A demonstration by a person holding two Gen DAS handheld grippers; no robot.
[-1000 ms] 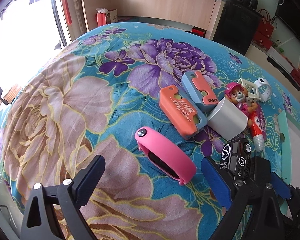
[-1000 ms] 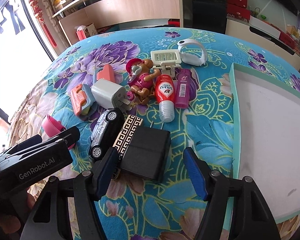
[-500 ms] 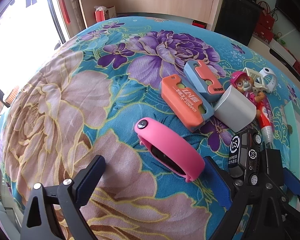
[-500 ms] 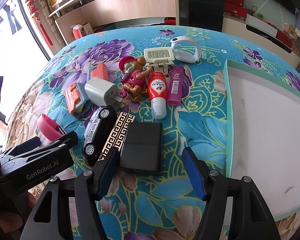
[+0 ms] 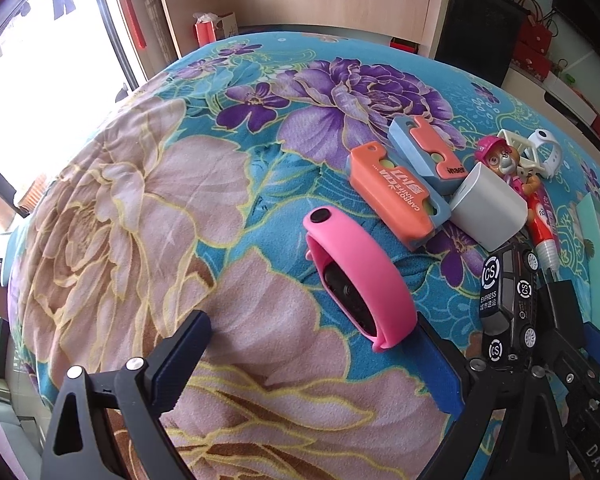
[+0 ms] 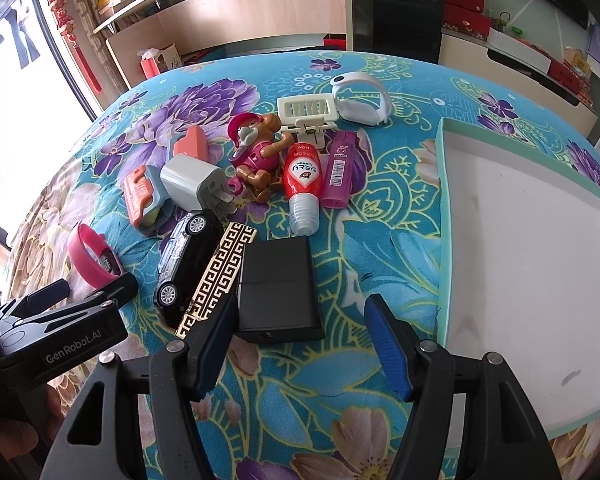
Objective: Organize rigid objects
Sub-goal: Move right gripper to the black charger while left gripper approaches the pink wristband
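Observation:
Small objects lie on a floral cloth. A pink wristband [image 5: 356,276] lies just ahead of my open left gripper [image 5: 312,356], near its right finger; it also shows in the right wrist view [image 6: 90,254]. A black box [image 6: 278,288] with a gold-patterned lid [image 6: 220,276] lies just ahead of my open right gripper [image 6: 300,344], by its left finger. A black toy car [image 6: 186,256] lies to the left of the box. Both grippers are empty.
A white tray with a green rim [image 6: 444,216] lies at the right. Beyond lie a white charger [image 6: 188,184], orange-blue sharpeners [image 5: 396,196], a toy dog [image 6: 256,152], a red tube [image 6: 302,176], a pink lighter [image 6: 338,168], a cream stand [image 6: 306,110], and a white band [image 6: 362,98].
Both grippers have moved slightly forward toward the objects. The pink wristband and the black box now sit nearer the fingertips. Nothing was grasped.

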